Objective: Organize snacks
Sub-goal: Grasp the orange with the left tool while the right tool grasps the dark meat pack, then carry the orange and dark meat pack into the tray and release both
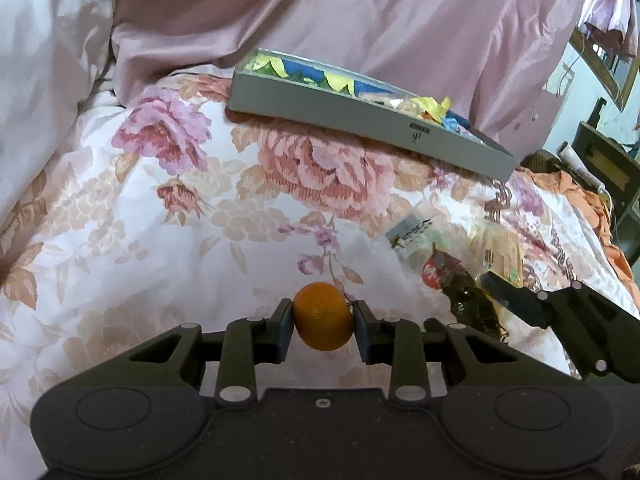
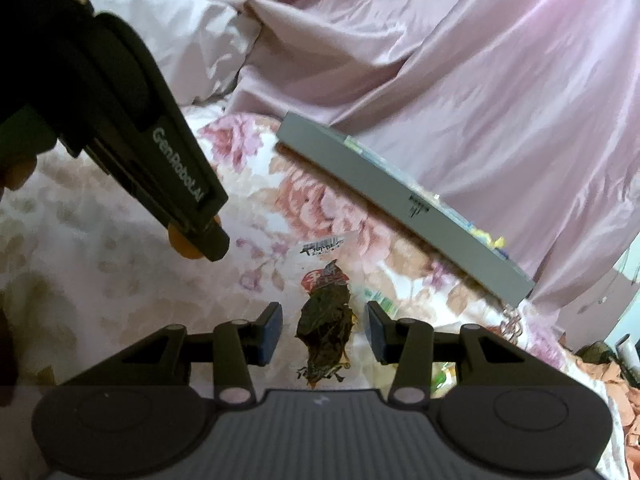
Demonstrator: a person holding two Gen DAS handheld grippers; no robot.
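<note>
Floral bedspread (image 1: 120,200); tray (image 1: 360,120) contents visible only left view.

2 close wrist cams, shared box (image 1: 360,120)

Both black linkage grippers bear silver pivot screws; the left gripper (image 2: 200,236) reads, seemingly, "GenRobot.AI".

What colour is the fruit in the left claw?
Orange; clearest in the left wrist view.
</note>
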